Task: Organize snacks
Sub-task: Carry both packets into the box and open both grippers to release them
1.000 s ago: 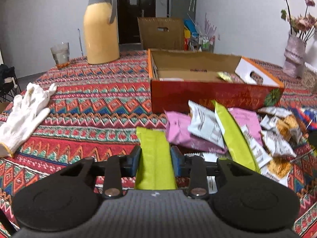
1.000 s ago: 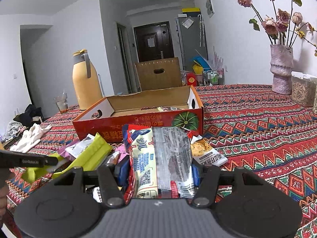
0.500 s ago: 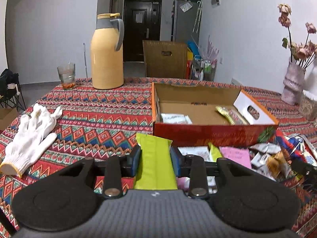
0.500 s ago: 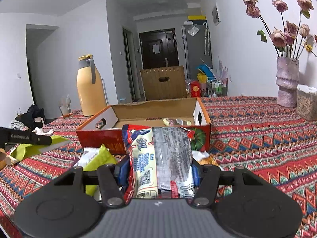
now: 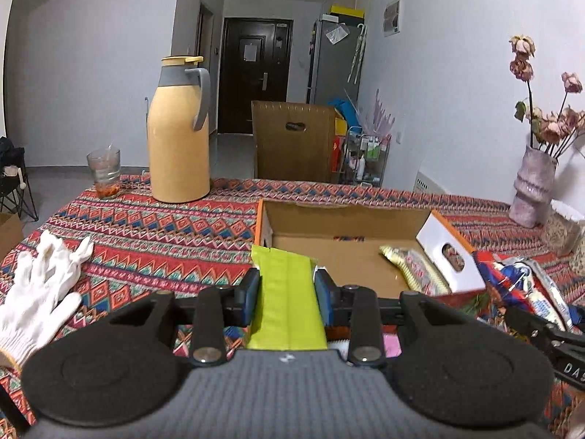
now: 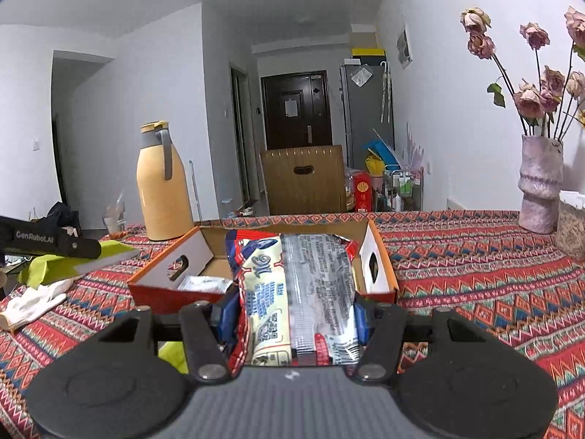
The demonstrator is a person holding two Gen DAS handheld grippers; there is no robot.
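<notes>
My left gripper (image 5: 287, 289) is shut on a lime-green snack packet (image 5: 287, 303), held above the near left corner of the open orange cardboard box (image 5: 347, 256). A yellowish packet (image 5: 413, 267) lies inside the box on the right. My right gripper (image 6: 292, 316) is shut on a red, white and silver snack bag (image 6: 296, 292), raised in front of the same box (image 6: 175, 292); a white packet (image 6: 203, 283) lies inside it. In the right wrist view the left gripper (image 6: 55, 243) with its green packet (image 6: 62, 261) shows at the left edge.
A yellow thermos jug (image 5: 179, 135) and a glass (image 5: 104, 170) stand at the back left of the patterned tablecloth (image 5: 153, 230). White gloves (image 5: 40, 285) lie at the left. A vase of dried roses (image 6: 541, 179) stands at the right. A chair back (image 6: 303, 179) rises behind the table.
Both grippers rose with their packets and came closer to the box. The snack pile on the table dropped out of the left wrist view, and the box interior now shows more fully.
</notes>
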